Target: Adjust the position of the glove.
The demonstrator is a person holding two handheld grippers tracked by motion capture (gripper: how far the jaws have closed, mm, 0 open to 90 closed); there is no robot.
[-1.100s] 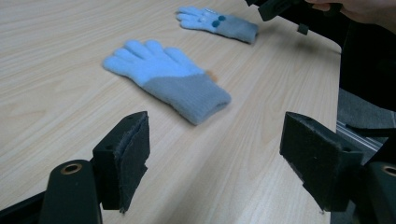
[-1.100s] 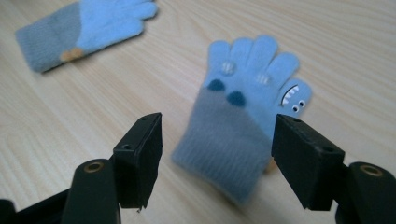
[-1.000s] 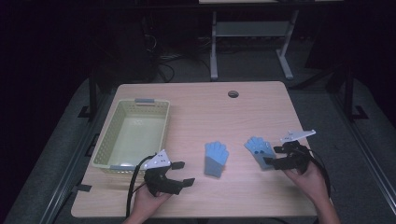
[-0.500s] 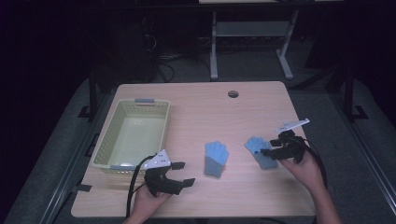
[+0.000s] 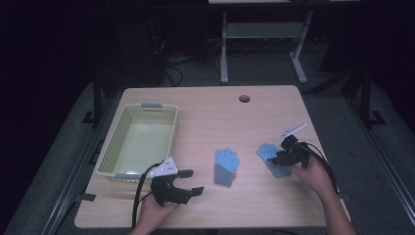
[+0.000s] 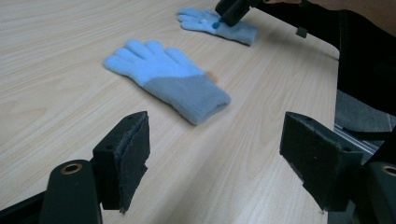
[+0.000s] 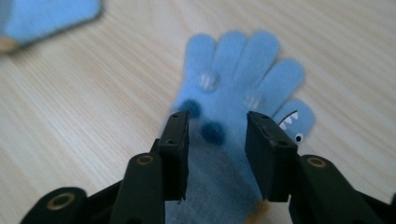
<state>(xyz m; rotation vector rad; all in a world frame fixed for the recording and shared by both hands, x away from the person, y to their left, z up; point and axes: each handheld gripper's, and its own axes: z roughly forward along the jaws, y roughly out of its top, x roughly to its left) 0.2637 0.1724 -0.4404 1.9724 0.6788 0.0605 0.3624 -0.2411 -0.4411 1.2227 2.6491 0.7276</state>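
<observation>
Pale yellow basket (image 5: 138,142) sits left on the table (image 5: 215,112). Left gripper (image 5: 182,182) waits near it, jaws spread wide and empty. One blue glove (image 5: 226,166) lies mid-table. Right gripper (image 5: 277,157) straddles the second glove (image 7: 243,74), jaws just closing, fabric bunched between but seemingly not yet pinched. Press down, gather both layers, then squeeze firmly before lifting.
</observation>
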